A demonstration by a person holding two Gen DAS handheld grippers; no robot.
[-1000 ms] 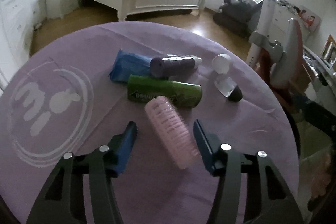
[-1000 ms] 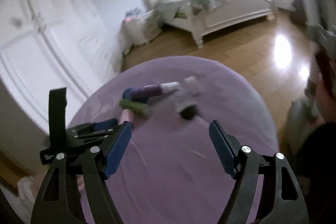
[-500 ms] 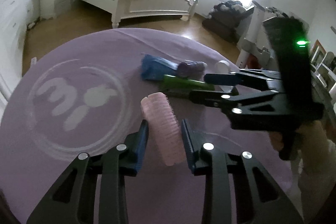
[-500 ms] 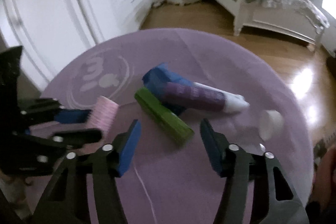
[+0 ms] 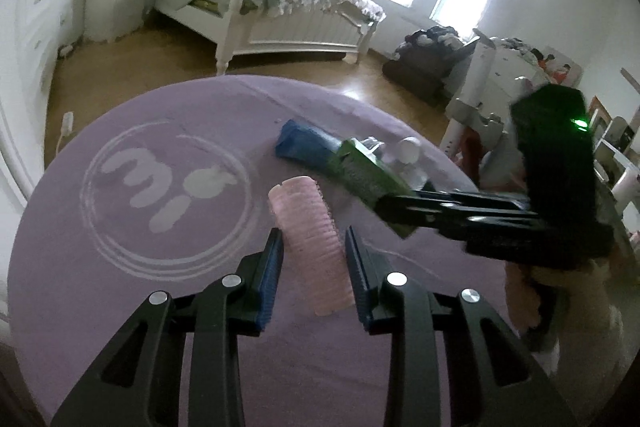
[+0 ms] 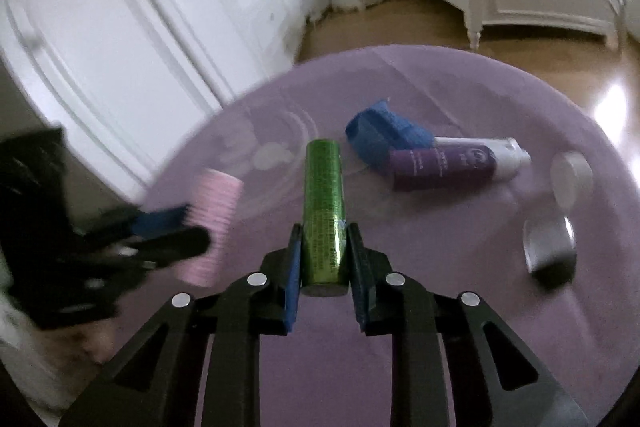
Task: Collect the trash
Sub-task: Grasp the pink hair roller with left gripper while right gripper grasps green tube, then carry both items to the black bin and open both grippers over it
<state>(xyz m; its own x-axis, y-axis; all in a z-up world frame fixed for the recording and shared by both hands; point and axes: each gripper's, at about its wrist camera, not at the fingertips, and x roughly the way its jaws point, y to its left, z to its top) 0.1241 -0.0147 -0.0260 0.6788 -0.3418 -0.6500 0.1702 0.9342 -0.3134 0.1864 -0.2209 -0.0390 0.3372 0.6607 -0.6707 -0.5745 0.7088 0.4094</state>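
The purple tablecloth (image 5: 120,287) bears a white circled logo (image 5: 166,189) reading roughly "mi". Print on the green tube (image 6: 323,215) and purple tube (image 6: 444,165) is too blurred to read.

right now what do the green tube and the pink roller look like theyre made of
Green tube: seemingly glossy foil or printed plastic wrap, judging by its sheen and small print. Pink roller: likely matte plastic, ridged all along, with no shine; the ridges may be bristles.

The left gripper (image 5: 312,259) points downward at a slant, its blue-padded fingers (image 5: 269,267) pressed on either side of a pink roller (image 5: 308,227) that runs forward between them. The right gripper (image 6: 323,259) is tilted downward too, its jaws closing, with a green tube (image 6: 323,211) between the fingers (image 6: 295,267), pads against its sides.
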